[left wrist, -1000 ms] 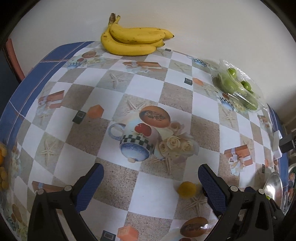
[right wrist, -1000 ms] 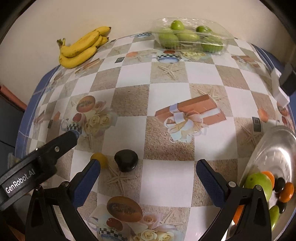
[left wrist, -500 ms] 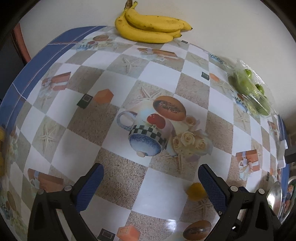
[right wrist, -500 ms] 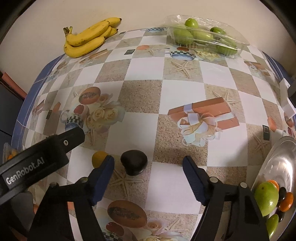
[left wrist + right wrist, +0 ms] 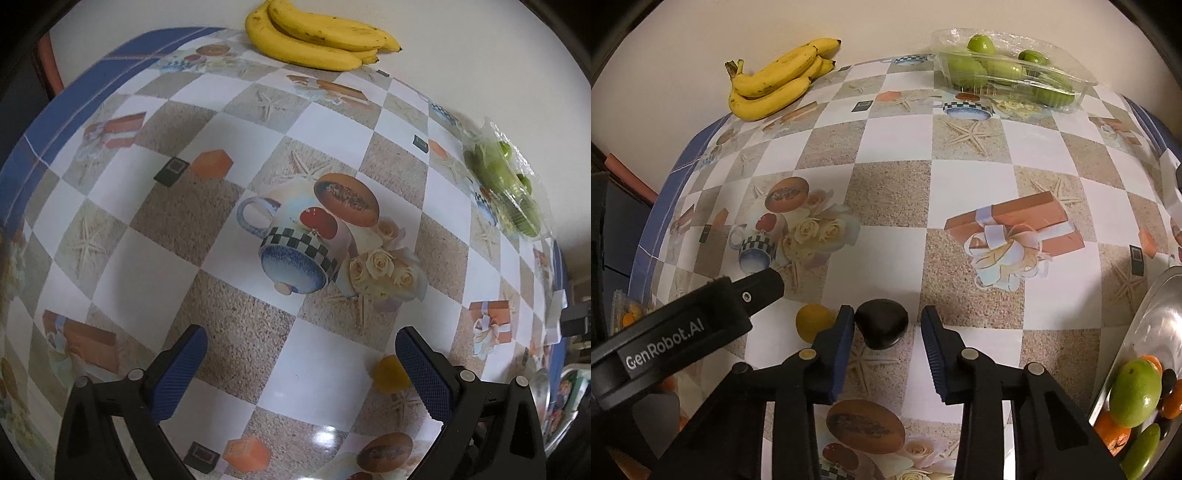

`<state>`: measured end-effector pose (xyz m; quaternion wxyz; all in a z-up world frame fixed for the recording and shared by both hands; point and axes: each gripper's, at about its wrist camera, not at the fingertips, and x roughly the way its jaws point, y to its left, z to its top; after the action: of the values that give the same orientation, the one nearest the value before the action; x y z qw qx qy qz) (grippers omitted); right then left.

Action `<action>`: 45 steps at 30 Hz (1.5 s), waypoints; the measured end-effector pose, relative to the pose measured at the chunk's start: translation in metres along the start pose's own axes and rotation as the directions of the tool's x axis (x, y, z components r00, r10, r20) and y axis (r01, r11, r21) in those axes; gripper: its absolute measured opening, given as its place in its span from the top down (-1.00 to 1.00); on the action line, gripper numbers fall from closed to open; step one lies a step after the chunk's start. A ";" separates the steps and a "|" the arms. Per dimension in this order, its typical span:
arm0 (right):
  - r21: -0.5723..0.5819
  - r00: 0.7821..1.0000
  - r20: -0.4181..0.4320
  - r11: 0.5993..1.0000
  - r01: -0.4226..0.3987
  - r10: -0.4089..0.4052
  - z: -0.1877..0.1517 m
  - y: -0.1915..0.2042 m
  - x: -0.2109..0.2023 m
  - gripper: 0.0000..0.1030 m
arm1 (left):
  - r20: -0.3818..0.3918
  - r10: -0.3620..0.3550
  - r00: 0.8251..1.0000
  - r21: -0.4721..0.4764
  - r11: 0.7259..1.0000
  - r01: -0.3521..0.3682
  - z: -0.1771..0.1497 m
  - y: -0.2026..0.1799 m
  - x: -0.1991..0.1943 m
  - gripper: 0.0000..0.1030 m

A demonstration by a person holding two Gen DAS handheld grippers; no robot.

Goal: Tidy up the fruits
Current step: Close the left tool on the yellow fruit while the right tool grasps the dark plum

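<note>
Black, a small dark fruit [image 5: 882, 323] at lower centre is being closed on by the right gripper [image 5: 888, 339], its narrowed fingers not yet pinching.

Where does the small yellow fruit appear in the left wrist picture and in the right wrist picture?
Left wrist view: the small yellow fruit lies low and right of centre, partly behind the inner side of the picture-right finger.
Right wrist view: it lies low and left of centre, just left of the dark fruit.
Shared landmark: the banana bunch at the table's far edge.
</note>
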<state>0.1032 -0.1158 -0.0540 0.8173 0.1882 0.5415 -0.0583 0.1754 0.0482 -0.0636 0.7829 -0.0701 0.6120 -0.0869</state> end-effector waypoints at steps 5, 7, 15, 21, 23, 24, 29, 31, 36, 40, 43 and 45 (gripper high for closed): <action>0.000 1.000 -0.004 1.000 -0.012 0.012 0.000 0.001 0.000 0.38 | -0.001 -0.007 1.000 -0.006 1.000 0.007 -0.001 0.000 -0.001 -0.98; -0.001 1.000 -0.007 1.000 -0.014 0.014 0.000 0.002 0.001 0.39 | -0.002 -0.015 1.000 -0.013 1.000 0.015 -0.002 0.001 -0.002 -0.98; 0.002 1.000 -0.008 1.000 -0.008 0.008 0.001 0.000 -0.003 0.40 | 0.003 -0.031 1.000 -0.009 0.999 0.031 -0.002 -0.002 -0.005 -0.94; 0.037 1.000 0.005 0.999 -0.003 0.003 0.002 -0.015 -0.013 0.40 | -0.006 -0.056 0.998 0.021 0.998 0.056 -0.004 -0.014 -0.002 -0.83; 0.048 1.000 0.013 0.999 -0.002 0.001 0.003 -0.020 -0.017 0.40 | -0.011 -0.060 0.998 0.040 0.997 0.061 -0.006 -0.019 -0.001 -0.72; 0.054 1.000 0.017 0.999 0.001 -0.002 0.003 -0.023 -0.019 0.40 | -0.014 -0.063 0.998 0.047 0.997 0.063 -0.007 -0.021 -0.001 -0.69; 0.090 0.999 0.031 0.996 0.005 -0.007 0.004 -0.039 -0.028 0.40 | -0.032 -0.073 0.997 0.060 0.995 0.075 -0.012 -0.030 0.002 -0.39; 0.101 0.999 0.035 0.995 0.006 -0.010 0.004 -0.044 -0.031 0.40 | -0.040 -0.079 0.996 0.069 0.994 0.081 -0.014 -0.034 0.003 -0.29; 0.118 0.999 0.040 0.993 0.003 -0.007 0.004 -0.053 -0.036 0.40 | -0.047 -0.090 0.995 0.082 0.992 0.094 -0.017 -0.042 0.005 -0.03; 0.122 0.999 0.041 0.992 0.000 -0.006 0.003 -0.057 -0.039 0.41 | -0.053 -0.092 0.994 0.100 0.990 0.097 -0.020 -0.049 0.006 0.10; 0.123 0.999 0.042 0.992 -0.002 -0.003 0.003 -0.058 -0.039 0.40 | -0.060 -0.093 0.994 0.109 0.989 0.099 -0.021 -0.053 0.009 0.27; 0.125 0.999 0.044 0.992 -0.004 -0.002 0.003 -0.059 -0.041 0.40 | -0.056 -0.091 0.994 0.115 0.989 0.097 -0.022 -0.055 0.009 0.28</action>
<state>0.0716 -0.1760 -0.0306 0.8156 0.2378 0.5187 -0.0957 0.1535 -0.0069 -0.0652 0.7649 -0.0504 0.6217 -0.1611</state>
